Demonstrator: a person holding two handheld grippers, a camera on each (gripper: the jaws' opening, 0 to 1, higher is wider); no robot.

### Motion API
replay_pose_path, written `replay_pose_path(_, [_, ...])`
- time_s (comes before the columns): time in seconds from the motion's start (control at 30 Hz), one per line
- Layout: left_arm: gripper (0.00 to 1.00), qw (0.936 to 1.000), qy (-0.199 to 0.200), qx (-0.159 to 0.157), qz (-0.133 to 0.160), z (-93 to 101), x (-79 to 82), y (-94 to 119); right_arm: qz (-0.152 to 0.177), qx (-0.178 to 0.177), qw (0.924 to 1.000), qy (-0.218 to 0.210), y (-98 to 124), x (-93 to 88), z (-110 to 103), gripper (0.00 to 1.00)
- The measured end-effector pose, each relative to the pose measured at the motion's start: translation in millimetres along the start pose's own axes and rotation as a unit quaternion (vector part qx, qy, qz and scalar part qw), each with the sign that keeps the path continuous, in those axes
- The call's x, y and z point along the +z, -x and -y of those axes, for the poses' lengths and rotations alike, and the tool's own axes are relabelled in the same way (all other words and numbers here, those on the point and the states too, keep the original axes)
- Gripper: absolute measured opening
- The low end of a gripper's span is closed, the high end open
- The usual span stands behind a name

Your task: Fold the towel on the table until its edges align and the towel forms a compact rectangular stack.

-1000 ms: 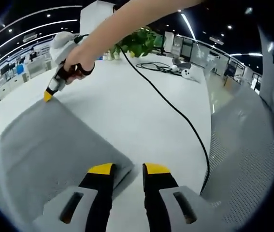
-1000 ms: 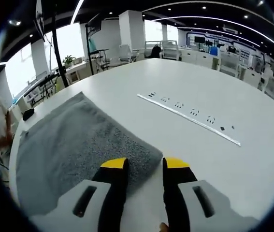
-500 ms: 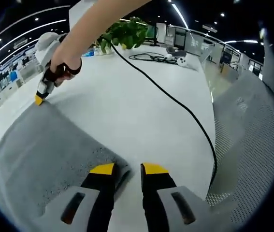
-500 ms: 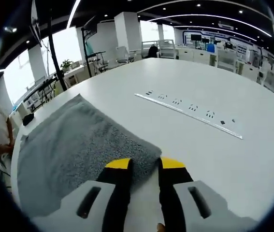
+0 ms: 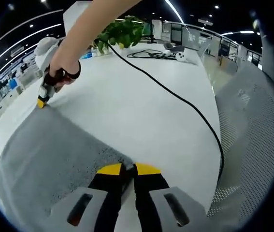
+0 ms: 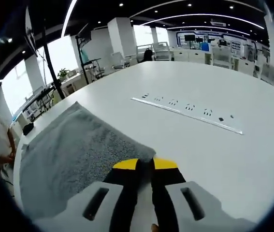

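Note:
A grey towel (image 5: 50, 154) lies flat on the white table (image 5: 141, 101). In the left gripper view my left gripper (image 5: 128, 168) is shut on the towel's near corner, its yellow tips pinching the cloth. Farther off in that view, a hand holds the right gripper (image 5: 42, 101) at the towel's far corner. In the right gripper view the towel (image 6: 74, 154) spreads to the left, and my right gripper (image 6: 146, 164) is shut on its corner.
A black cable (image 5: 175, 99) runs across the table from the hand to the right edge. A potted plant (image 5: 122, 34) and more cables stand at the far end. A strip of sockets (image 6: 190, 113) is set into the table. A perforated grey surface (image 5: 252, 140) lies beyond the right edge.
Both grippers have gone from open beside the towel corners to shut on them. The cameras have moved slightly forward and lower.

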State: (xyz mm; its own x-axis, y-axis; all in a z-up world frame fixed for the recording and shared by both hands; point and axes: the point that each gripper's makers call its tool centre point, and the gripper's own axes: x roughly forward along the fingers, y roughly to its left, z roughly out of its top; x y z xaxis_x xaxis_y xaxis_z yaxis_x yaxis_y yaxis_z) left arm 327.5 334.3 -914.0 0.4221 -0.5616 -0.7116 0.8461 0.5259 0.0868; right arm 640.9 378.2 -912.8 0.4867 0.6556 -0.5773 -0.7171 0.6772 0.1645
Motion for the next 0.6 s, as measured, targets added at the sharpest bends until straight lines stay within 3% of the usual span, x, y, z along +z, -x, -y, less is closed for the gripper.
replay_pose_path(0.43, [0.03, 0.9987, 0.047, -0.009, 0.018, -1.5, 8.8, 13.3, 0.007, 0.012, 0.9998, -0.012, 8.2, 12.3, -4.1, 0.01])
replay_pose_path(0.6, [0.03, 0.9974, 0.048, -0.007, 0.053, -2.6, 25.8, 26.1, 0.026, 0.011, 0.9995, -0.017, 20.9, 29.5, -6.8, 0.01])
